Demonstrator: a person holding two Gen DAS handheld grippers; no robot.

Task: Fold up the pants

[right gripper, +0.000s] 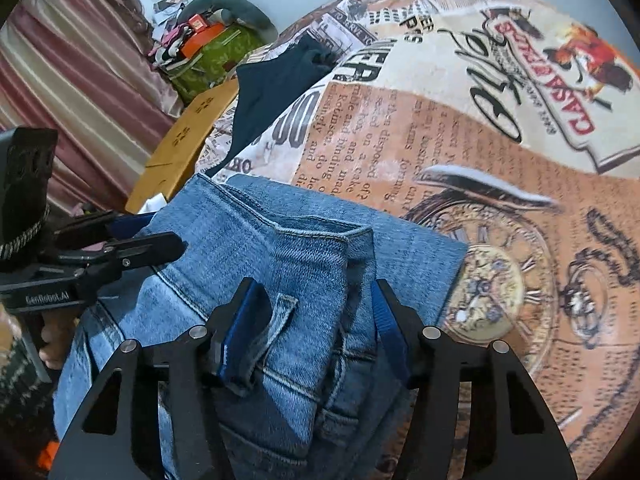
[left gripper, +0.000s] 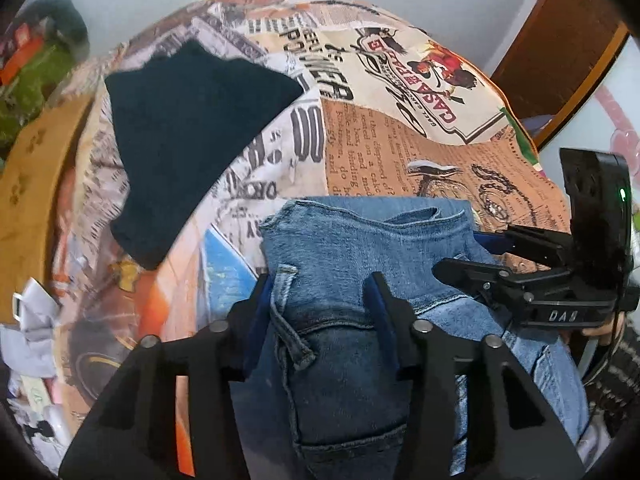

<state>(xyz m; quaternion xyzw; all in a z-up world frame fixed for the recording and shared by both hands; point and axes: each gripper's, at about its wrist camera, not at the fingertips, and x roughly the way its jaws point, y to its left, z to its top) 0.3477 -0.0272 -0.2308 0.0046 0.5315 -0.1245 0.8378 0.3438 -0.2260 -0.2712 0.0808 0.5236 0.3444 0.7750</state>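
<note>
- Left wrist view: the left gripper (left gripper: 322,286) stands wide, its blue pads either side of a bunched fold of the jeans (left gripper: 360,248), which lie on the printed cloth (left gripper: 380,128). The right gripper (left gripper: 456,256) reaches over the jeans' right edge; whether it grips, I cannot tell. A dark garment (left gripper: 180,140) lies left beyond the jeans.
- Right wrist view: the right gripper (right gripper: 316,300) stands wide around the jeans' (right gripper: 280,240) hemmed fold. The left gripper (right gripper: 160,240) lies at the jeans' left edge. A cardboard box (right gripper: 188,140) sits beyond the jeans, left.
</note>
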